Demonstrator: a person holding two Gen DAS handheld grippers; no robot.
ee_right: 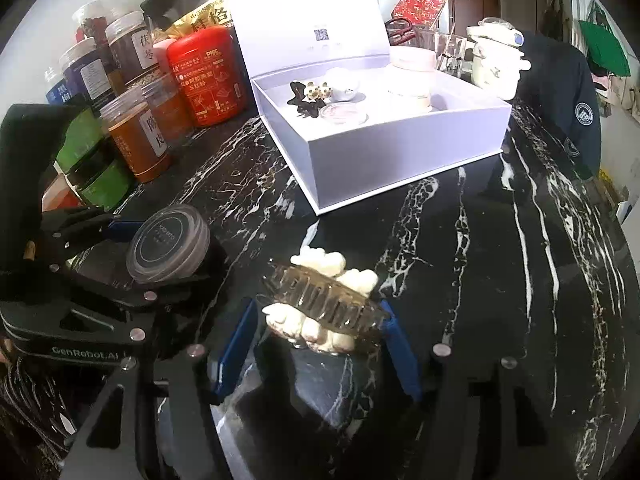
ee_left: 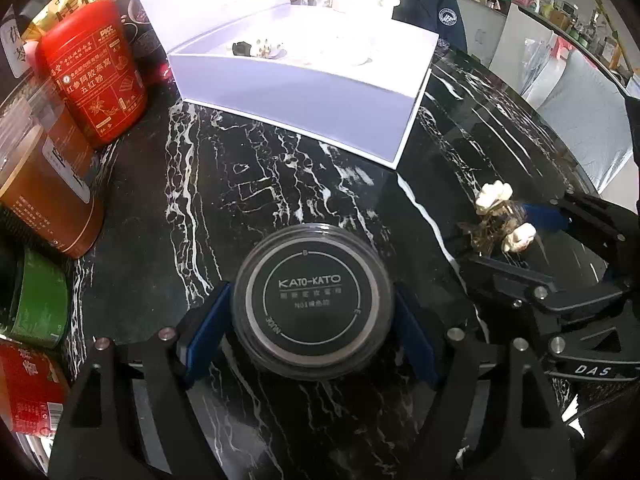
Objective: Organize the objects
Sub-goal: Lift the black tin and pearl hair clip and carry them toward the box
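Observation:
My left gripper (ee_left: 312, 320) is shut on a round black KATO-KATO compact (ee_left: 314, 300), its blue pads against both sides, just above the black marble table (ee_left: 240, 184). The compact also shows in the right wrist view (ee_right: 168, 244). My right gripper (ee_right: 320, 336) is shut on a translucent brown hair claw clip with white flowers (ee_right: 328, 300), also seen in the left wrist view (ee_left: 500, 220). An open white gift box (ee_right: 400, 136) stands behind, holding a panda clip (ee_right: 312, 96) and small jars.
Several jars and a red canister (ee_left: 96, 76) line the table's left side. A person in a dark jacket (ee_right: 560, 80) stands behind the box. A white pot (ee_right: 496, 64) sits at the back right. The table edge curves at the right.

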